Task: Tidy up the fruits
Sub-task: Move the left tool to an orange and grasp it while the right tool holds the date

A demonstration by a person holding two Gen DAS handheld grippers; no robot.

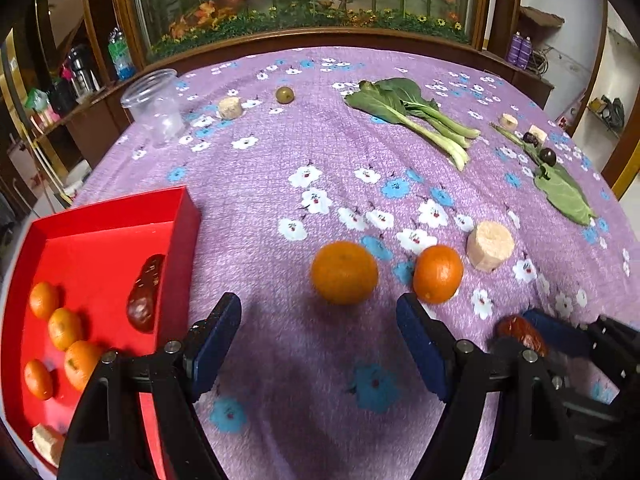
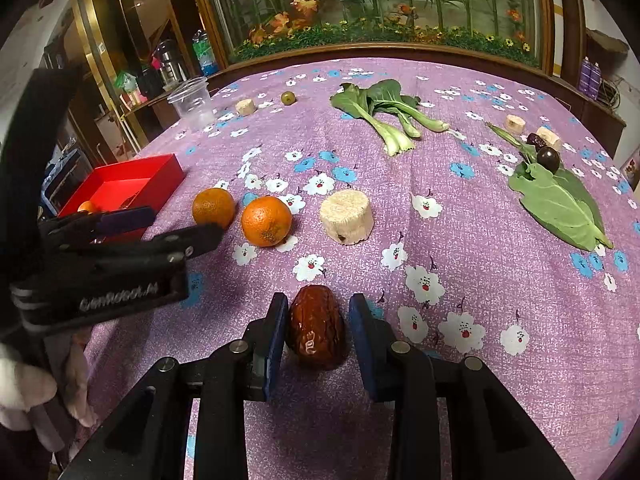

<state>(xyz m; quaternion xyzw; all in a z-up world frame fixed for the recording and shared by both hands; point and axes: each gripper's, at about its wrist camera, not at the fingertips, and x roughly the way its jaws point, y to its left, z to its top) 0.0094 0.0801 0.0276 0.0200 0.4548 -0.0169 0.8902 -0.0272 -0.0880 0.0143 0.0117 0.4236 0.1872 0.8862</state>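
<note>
Two oranges point(image 1: 344, 272) point(image 1: 438, 274) lie side by side on the purple flowered cloth. My left gripper point(image 1: 320, 314) hovers open just short of them, the left orange ahead of the gap between its fingers and nothing between the pads. From the right wrist view it point(image 2: 176, 226) shows at the left, next to the same oranges point(image 2: 213, 208) point(image 2: 266, 221). My right gripper point(image 2: 320, 320) is shut on a wrinkled brown-red date point(image 2: 318, 326) low over the cloth. That date point(image 1: 520, 332) also appears at the lower right of the left wrist view. The red tray point(image 1: 104, 248) at the left holds several small oranges, a date and a pale chunk.
A pale cut cylinder point(image 1: 490, 246) stands right of the oranges. Farther back lie bok choy point(image 1: 412, 112), a clear plastic cup point(image 1: 154, 104), a small green fruit point(image 1: 285, 95), more pale chunks, dark round fruits point(image 1: 547, 156) and a big green leaf point(image 1: 566, 196). A wooden cabinet borders the table's far edge.
</note>
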